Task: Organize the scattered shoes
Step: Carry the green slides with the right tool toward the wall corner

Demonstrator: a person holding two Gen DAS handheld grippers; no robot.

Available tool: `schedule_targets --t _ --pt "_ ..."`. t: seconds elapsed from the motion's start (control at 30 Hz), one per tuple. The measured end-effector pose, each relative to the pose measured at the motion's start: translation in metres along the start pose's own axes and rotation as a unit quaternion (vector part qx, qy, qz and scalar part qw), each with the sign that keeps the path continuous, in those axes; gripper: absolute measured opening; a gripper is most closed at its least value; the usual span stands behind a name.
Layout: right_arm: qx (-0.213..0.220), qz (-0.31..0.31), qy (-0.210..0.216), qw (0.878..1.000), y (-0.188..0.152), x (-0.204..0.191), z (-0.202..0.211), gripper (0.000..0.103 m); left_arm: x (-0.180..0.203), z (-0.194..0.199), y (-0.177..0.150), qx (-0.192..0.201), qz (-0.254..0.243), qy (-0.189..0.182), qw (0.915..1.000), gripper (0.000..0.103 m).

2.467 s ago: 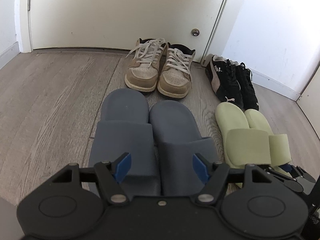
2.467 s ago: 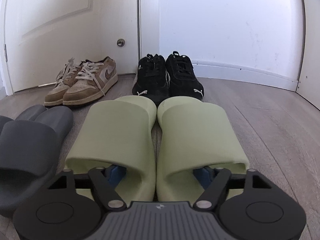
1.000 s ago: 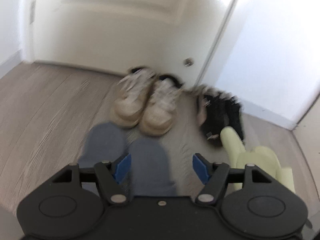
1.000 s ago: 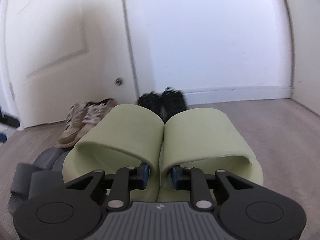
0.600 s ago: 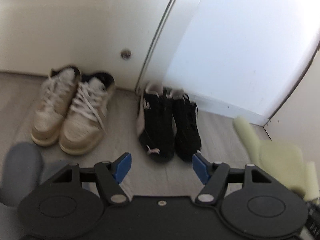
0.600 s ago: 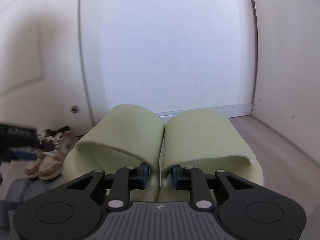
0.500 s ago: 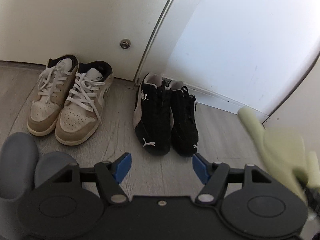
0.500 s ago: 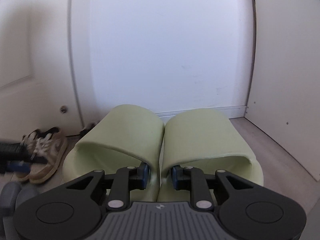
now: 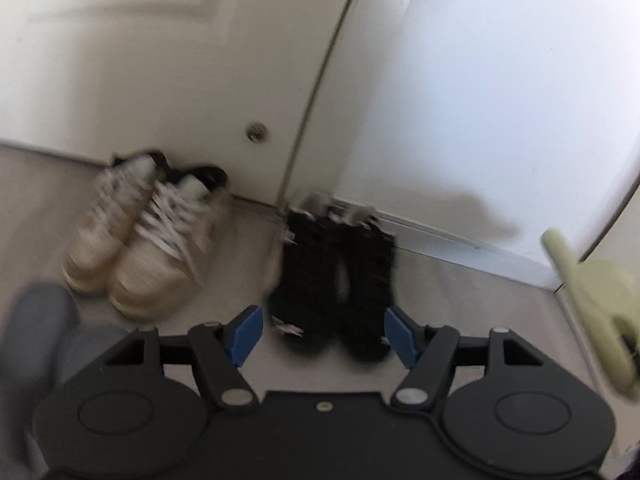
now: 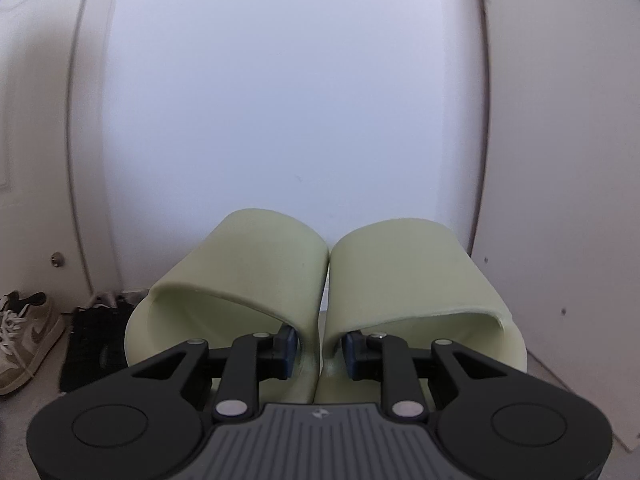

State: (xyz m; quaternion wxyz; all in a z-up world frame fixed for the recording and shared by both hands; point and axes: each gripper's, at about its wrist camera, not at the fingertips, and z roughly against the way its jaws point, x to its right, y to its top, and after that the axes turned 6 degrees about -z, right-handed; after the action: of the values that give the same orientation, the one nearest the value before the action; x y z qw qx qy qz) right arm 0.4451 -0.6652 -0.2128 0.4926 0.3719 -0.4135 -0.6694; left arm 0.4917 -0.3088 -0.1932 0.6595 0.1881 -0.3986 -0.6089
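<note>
- The right tongs [image 10: 320, 354] are clamped on the pair of green slides [image 10: 320, 280]: each blue pad sits inside one slide's strap opening, pinching the two inner strap walls together so the pair hangs as one, clear of the floor and facing the white wall [image 10: 296, 100].
- The left tongs [image 9: 320, 334] stand apart with nothing between the pads, hovering above the floor [image 9: 460, 280] just near of the black sneakers [image 9: 336, 276].
- In the left view the green slides show at the far right edge, beside the corner where the wall meets a side panel.
- Tan sneakers [image 9: 140, 248] sit left of the black pair against the door [image 9: 160, 80]; grey slides [image 9: 36, 328] lie nearer, at the left edge. That view is blurred.
- Judging by their look, the slides are light, soft foam: the strap walls give under the pinch, so the hold is springy and could slip if swung hard. The paired inner straps seem the best place to grip.
</note>
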Motion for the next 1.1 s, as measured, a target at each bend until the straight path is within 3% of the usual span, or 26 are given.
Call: schedule_targets --t 0.07,0.23,0.4,0.57,0.87,1.1 --pt "-0.005 0.001 0.005 1.000 -0.008 0.024 -0.012 0.027 0.017 -0.007 -0.008 0.005 0.004 -0.004 1.0000 0.069" --pt "-0.034 -0.001 0.019 0.999 -0.030 0.105 -0.057 0.028 0.082 -0.036 -0.025 0.023 -0.040 0.006 0.9989 0.069" --pt "-0.054 0.009 0.022 0.998 -0.042 0.162 -0.092 0.031 0.117 -0.053 -0.031 0.005 -0.058 0.003 0.9983 0.069" --pt "-0.062 0.027 0.038 0.997 -0.040 0.195 -0.127 0.031 0.147 -0.095 -0.034 -0.024 -0.061 -0.059 0.9961 0.069" --pt "-0.080 0.028 0.053 0.995 -0.030 0.230 -0.191 0.031 0.209 -0.134 -0.040 -0.024 -0.116 -0.082 0.9896 0.069" --pt "-0.091 0.048 0.054 0.993 -0.027 0.241 -0.232 0.031 0.217 -0.157 -0.059 -0.063 -0.120 -0.084 0.9872 0.069"
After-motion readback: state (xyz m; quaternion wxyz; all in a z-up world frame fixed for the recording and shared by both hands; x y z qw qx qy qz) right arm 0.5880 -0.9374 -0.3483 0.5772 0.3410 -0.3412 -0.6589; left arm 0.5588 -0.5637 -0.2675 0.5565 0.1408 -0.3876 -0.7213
